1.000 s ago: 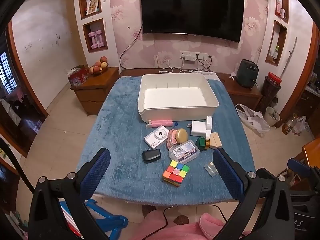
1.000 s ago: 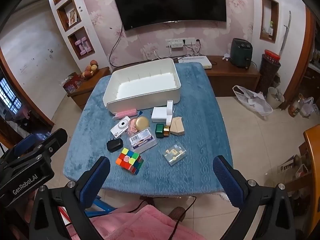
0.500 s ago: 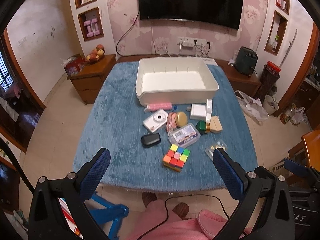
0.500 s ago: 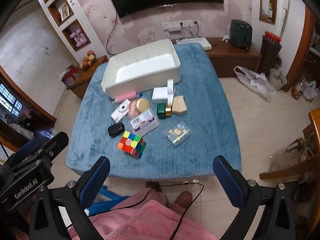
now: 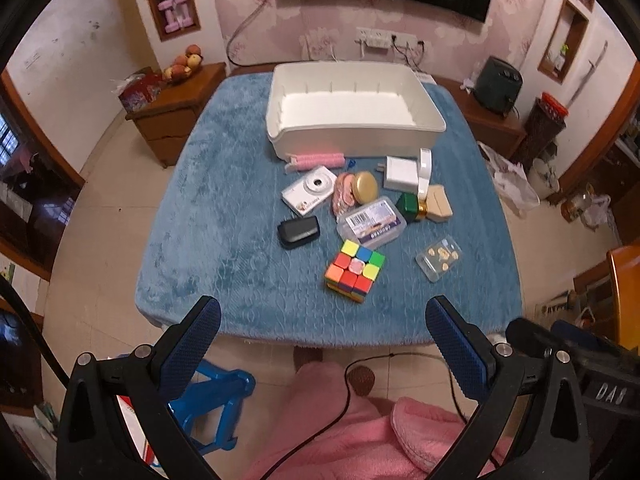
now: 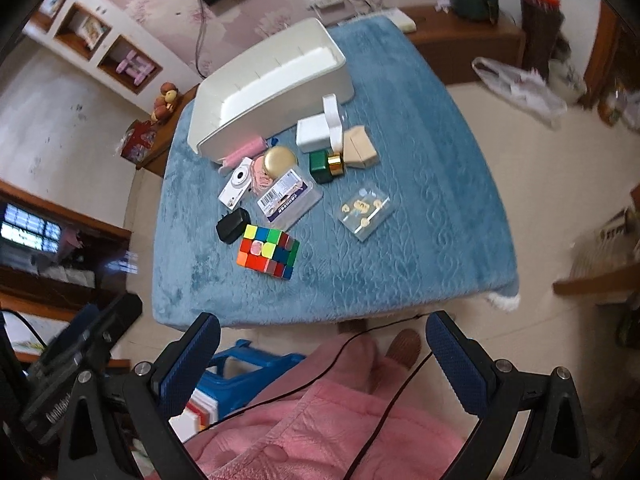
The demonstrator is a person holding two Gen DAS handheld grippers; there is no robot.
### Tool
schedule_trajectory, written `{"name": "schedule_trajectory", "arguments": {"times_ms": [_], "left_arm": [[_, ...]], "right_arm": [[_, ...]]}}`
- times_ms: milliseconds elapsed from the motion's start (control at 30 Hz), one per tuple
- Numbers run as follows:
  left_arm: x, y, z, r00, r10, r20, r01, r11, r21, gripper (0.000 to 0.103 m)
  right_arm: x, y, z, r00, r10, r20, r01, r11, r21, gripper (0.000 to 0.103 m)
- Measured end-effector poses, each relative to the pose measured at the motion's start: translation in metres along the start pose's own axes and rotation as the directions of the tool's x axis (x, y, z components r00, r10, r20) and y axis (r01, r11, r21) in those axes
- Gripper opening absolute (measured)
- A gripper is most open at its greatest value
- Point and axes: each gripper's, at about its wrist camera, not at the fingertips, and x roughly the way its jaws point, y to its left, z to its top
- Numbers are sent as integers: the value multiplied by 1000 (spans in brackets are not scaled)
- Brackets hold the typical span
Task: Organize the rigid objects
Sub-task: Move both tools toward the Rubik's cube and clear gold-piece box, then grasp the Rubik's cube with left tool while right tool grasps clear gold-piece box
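An empty white bin (image 5: 352,108) (image 6: 272,80) stands at the far side of the blue-covered table (image 5: 224,216) (image 6: 432,184). In front of it lie a colour cube (image 5: 355,276) (image 6: 269,251), a white camera (image 5: 309,190) (image 6: 236,184), a black case (image 5: 299,231) (image 6: 232,225), a clear labelled box (image 5: 372,223) (image 6: 287,197), a clear packet of small pieces (image 5: 438,257) (image 6: 366,213), a white charger (image 5: 400,172) (image 6: 313,132), a green bottle (image 5: 408,202) (image 6: 322,165) and a pink roll (image 5: 316,159). My left gripper (image 5: 322,336) and right gripper (image 6: 322,340) are open and empty, held short of the table's near edge.
A wooden side cabinet with fruit (image 5: 176,92) stands left of the table. A low wooden unit with a dark appliance (image 5: 498,84) runs behind it. A blue stool (image 5: 216,396) stands below the near edge. A wooden chair (image 5: 624,276) is at the right.
Both views have tilted down and drawn nearer the table; the objects sit larger and lower in frame. Both grippers stay open. Nothing on the table has moved.
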Motion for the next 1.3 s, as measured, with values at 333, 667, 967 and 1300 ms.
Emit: {"name": "schedule_trajectory", "arguments": {"times_ms": [333, 667, 967, 1300], "left_arm": [[29, -10, 25, 995, -26, -94, 35, 995, 97, 102], [114, -24, 60, 915, -107, -388, 169, 977, 130, 102], [190, -32, 67, 781, -103, -616, 216, 970, 111, 102], [239, -28, 52, 651, -92, -753, 209, 976, 61, 99]], "right_arm": [[38, -34, 26, 984, 121, -128, -86, 965, 246, 103], [86, -52, 59, 960, 169, -223, -52, 891, 451, 98], [137, -66, 81, 940, 140, -312, 70, 814, 577, 93], [178, -79, 101, 926, 84, -368, 176, 768, 616, 85]]}}
